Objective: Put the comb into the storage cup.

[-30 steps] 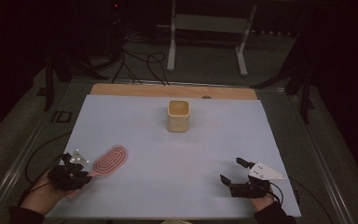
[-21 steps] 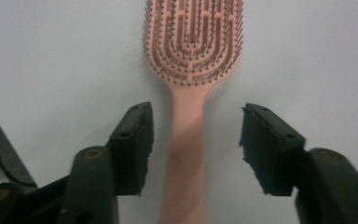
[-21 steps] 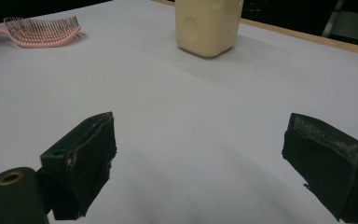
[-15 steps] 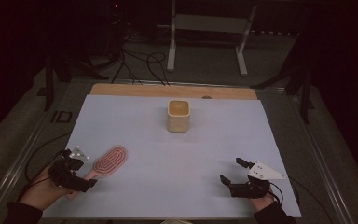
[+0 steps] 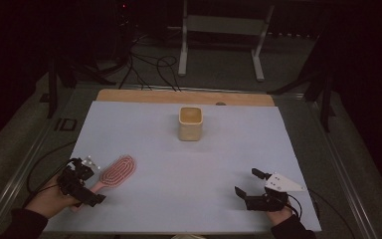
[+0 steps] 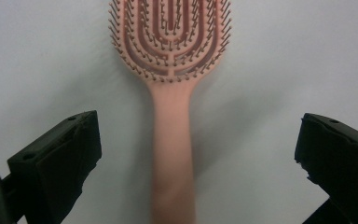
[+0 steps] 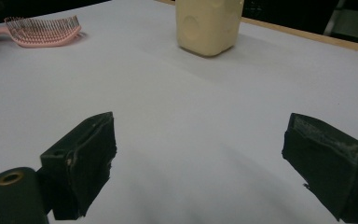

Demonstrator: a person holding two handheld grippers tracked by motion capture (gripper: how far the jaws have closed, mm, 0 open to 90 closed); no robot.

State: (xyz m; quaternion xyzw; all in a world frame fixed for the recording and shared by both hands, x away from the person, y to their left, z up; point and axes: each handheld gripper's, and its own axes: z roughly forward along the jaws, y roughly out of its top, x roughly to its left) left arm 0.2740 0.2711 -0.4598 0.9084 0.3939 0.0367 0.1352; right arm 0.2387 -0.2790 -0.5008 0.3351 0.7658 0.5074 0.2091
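Left gripper (image 6: pixel 191 158) jaws have just been opening, spread wide either side of the pink hairbrush (image 6: pixel 172 93) handle, untouched. Right gripper (image 7: pixel 200 163) is held open, empty. An off-centre closure is judged likely to skid the brush across the table (image 5: pixel 189 169).

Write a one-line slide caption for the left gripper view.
Left gripper, jaws just opened wide, straddles the handle of a pink hairbrush lying bristles-up on the white table, pads clear of it.
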